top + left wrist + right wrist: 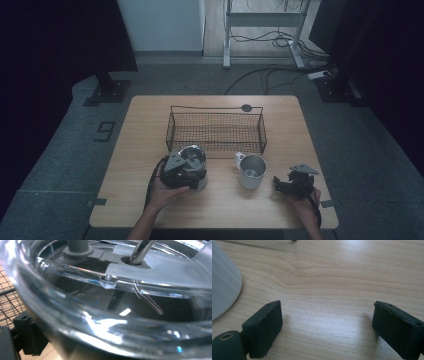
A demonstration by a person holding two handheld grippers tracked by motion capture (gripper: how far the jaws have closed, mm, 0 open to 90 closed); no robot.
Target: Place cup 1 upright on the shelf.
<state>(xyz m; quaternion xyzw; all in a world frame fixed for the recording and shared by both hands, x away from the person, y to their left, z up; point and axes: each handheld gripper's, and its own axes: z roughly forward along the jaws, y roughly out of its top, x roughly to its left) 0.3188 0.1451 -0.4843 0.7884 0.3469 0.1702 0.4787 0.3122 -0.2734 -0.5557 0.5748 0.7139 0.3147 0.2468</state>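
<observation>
The left claw [186,167] sits directly over the one clear, round glass container with a grey lid insert [194,162], pressed close; grip state cannot be told. The right claw [280,184] is released and empty, resting just right of the one white metal mug [251,171]. One black wire basket [216,131] lies far on the wooden surface [140,130].

Wooden table [150,135] bears wire basket [216,131], mug [251,171], jar [192,165].
</observation>
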